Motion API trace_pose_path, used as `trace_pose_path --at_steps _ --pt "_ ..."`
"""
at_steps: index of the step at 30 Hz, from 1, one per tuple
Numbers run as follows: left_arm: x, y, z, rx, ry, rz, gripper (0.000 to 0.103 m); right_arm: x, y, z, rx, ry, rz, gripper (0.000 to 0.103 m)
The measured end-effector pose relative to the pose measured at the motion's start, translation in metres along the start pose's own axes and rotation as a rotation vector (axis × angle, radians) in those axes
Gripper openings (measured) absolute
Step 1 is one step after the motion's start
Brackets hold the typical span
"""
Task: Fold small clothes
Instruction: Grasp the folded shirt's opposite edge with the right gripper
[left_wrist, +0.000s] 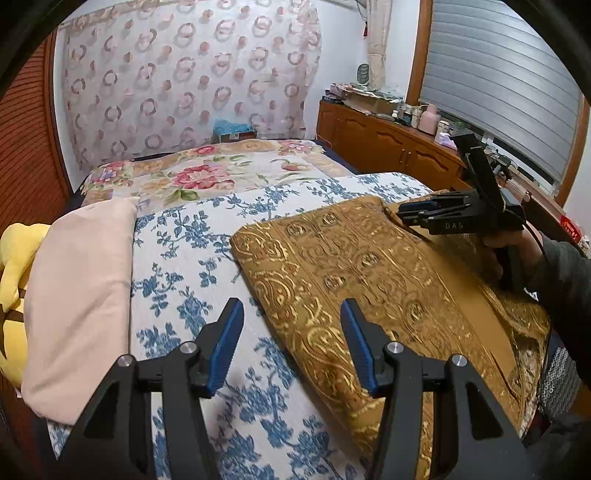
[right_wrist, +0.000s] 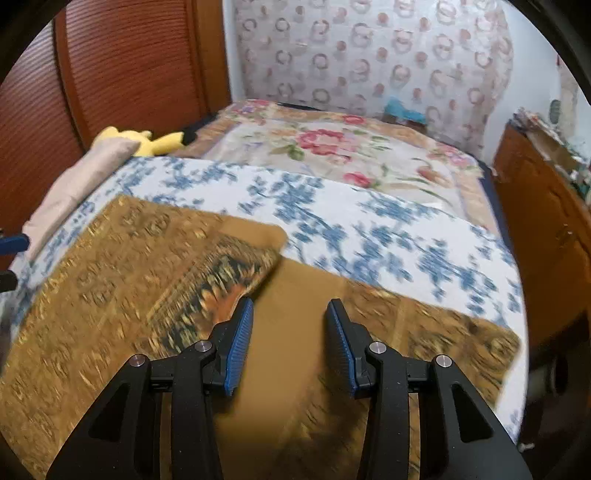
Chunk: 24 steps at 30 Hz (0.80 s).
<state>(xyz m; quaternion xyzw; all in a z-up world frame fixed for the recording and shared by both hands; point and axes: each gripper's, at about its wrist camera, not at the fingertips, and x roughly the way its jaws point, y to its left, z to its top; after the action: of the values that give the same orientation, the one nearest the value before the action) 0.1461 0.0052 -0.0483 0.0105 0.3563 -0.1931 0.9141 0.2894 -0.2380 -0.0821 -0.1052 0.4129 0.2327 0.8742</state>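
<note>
Both tools gape empty over the gold brocade cloth (left_wrist: 332, 258); right tool (left_wrist: 406, 216) reads "DAS"

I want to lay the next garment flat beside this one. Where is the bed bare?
Free: the blue-flowered sheet between the gold brocade cloth and the beige pillow, and beyond the cloth up to the rose-patterned quilt. Crowded: the pillow and yellow plush toy at one edge.
</note>
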Motion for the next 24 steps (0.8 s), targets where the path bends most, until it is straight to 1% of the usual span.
trace_pose_path --at_steps 3,7,10,12,15,18,21,22,23,24 --pt "0.003 0.003 0.005 -0.006 0.000 -0.003 0.054 0.003 0.007 0.008 0.000 -0.007 0.049 0.042" --pt "0.009 0.008 0.008 -0.012 0.006 -0.002 0.054 -0.001 0.026 0.017 -0.044 -0.023 0.096 0.042" --pt "0.015 0.012 0.008 -0.020 0.021 -0.004 0.054 0.000 0.037 0.019 -0.062 -0.022 0.122 0.042" --pt "0.019 0.013 0.008 -0.023 0.029 -0.005 0.054 0.002 0.041 0.019 -0.075 -0.017 0.111 0.042" --pt "0.023 0.016 0.007 -0.028 0.038 -0.009 0.054 0.009 0.040 0.020 -0.060 -0.002 0.121 0.046" --pt "0.027 0.016 0.004 -0.031 0.048 -0.014 0.054 0.012 0.037 0.024 -0.037 -0.018 0.133 0.046" --pt "0.026 0.014 0.002 -0.029 0.051 -0.013 0.054 0.014 0.032 0.033 -0.019 -0.037 0.173 0.045" --pt "0.026 0.014 0.000 -0.032 0.051 -0.014 0.054 0.015 0.032 0.037 -0.018 -0.044 0.184 0.043" --pt "0.025 0.014 0.000 -0.033 0.052 -0.015 0.054 0.015 0.030 0.040 -0.015 -0.054 0.202 0.028" --pt "0.025 0.015 -0.002 -0.035 0.052 -0.016 0.054 0.015 0.030 0.041 -0.014 -0.058 0.224 0.016"
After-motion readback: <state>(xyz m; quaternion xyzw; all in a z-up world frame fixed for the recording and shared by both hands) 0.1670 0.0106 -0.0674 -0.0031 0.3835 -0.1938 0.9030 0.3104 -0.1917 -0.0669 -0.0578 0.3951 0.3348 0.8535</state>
